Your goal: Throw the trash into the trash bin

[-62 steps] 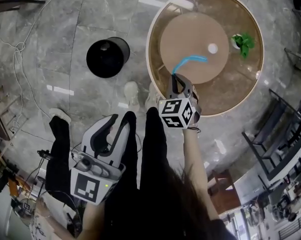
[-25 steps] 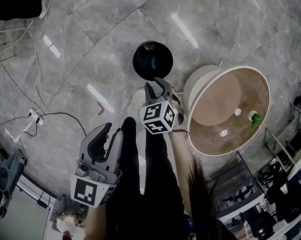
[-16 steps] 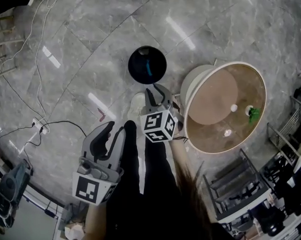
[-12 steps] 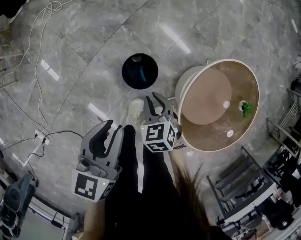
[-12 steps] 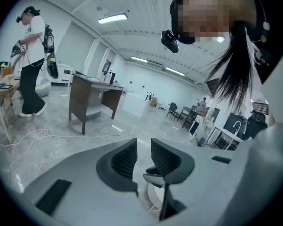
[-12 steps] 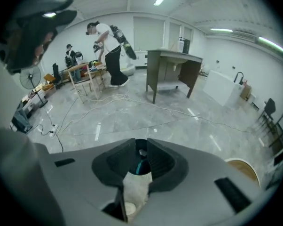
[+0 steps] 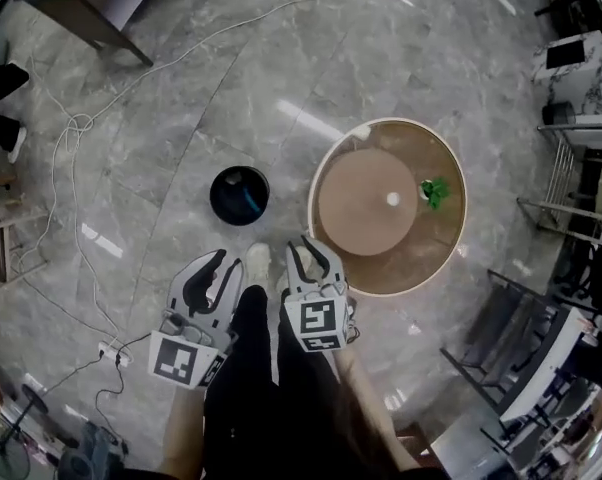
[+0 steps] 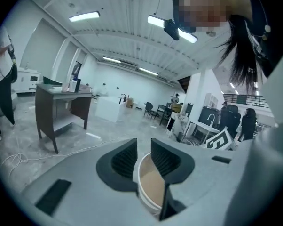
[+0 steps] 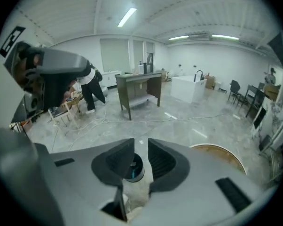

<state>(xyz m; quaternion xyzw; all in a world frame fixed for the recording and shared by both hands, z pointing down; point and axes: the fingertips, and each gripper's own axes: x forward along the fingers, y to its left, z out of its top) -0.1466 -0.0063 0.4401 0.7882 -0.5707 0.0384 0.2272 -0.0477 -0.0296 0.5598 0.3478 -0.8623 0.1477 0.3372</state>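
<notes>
Blue trash (image 7: 249,200) lies in the black trash bin (image 7: 227,194) on the floor, glimpsed between the right tool's (image 9: 141,149) slightly spread, empty jaws, whereas the left tool (image 8: 144,149), equally spread and empty, frames the table (image 8: 148,187) instead.

Pale grey moulded shells on left gripper (image 7: 219,268) and right gripper (image 7: 308,253), black ribbed pads (image 8: 125,160) inside the fingers (image 7: 196,280). Behind the fingers, white cubes (image 7: 321,325) printed with black square markers. Black trousers (image 7: 246,388), long dark hair (image 7: 366,438), seemingly pale shoes (image 7: 258,260) just past the fingertips.
</notes>
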